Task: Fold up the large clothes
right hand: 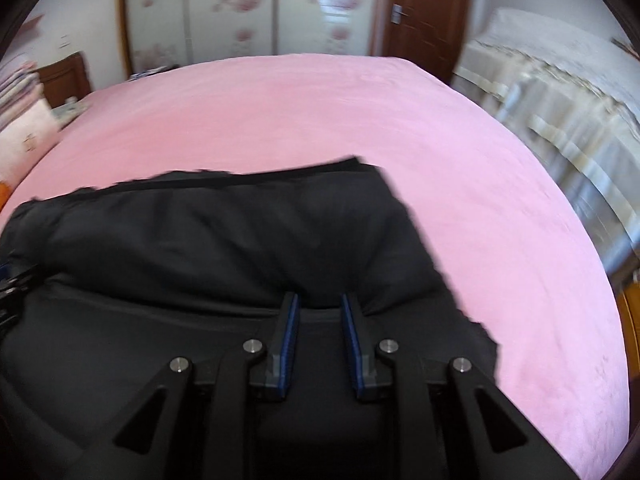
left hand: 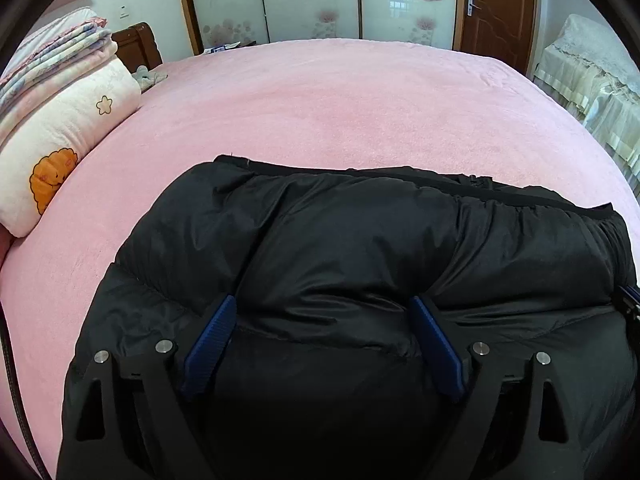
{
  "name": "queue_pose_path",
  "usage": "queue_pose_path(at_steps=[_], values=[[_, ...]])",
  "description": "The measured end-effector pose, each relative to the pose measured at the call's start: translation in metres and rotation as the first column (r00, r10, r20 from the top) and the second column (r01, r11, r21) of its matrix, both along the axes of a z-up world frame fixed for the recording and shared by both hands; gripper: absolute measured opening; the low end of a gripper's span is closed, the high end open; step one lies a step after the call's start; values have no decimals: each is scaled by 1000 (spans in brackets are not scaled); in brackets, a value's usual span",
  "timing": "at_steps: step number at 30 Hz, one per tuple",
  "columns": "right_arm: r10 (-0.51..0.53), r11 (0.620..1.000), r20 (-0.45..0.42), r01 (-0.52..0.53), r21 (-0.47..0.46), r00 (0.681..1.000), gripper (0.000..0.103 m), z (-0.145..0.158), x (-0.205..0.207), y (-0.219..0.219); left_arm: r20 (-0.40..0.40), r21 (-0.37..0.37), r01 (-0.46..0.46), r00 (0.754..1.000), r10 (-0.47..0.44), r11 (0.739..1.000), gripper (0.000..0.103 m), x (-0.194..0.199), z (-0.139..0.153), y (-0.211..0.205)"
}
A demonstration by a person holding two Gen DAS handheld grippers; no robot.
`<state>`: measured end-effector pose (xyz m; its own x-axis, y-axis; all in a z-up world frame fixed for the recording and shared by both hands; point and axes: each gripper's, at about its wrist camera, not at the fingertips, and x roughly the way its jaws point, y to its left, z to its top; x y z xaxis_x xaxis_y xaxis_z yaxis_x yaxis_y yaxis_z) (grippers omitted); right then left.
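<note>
Mid-fold on the black jacket [left hand: 360, 264] lying bunched on the pink bed [left hand: 320, 100]: left gripper [left hand: 322, 332] jaws released wide over a puffy ridge, right gripper [right hand: 318, 328] jaws narrow, seemingly pinching nothing though blurred; next, likely grasping an edge and carrying it across.

Pink bed [left hand: 320, 112], folded blankets [left hand: 60, 52], brown door [left hand: 496, 12].

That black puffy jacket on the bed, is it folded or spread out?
Folded, at least partly: the black down jacket lies doubled in a thick bundle on the pink bedspread, no sleeves showing.
</note>
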<state>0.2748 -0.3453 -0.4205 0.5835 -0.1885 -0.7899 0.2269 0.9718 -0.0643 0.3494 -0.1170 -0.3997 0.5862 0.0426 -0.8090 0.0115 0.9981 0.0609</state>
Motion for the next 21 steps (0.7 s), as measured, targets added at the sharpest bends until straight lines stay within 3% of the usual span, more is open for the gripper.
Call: queue_pose_path(at_steps=[5, 15, 21], values=[[-40, 999, -4, 40, -6, 999, 21, 2, -2, -9, -4, 1, -14, 1000, 14, 1000, 91, 4, 2, 6], [-99, 993, -6, 98, -61, 995, 21, 5, -11, -34, 22, 10, -83, 996, 83, 996, 96, 11, 13, 57], [-191, 981, 7, 191, 13, 982, 21, 30, -30, -50, 30, -26, -129, 991, 129, 991, 96, -8, 40, 80]])
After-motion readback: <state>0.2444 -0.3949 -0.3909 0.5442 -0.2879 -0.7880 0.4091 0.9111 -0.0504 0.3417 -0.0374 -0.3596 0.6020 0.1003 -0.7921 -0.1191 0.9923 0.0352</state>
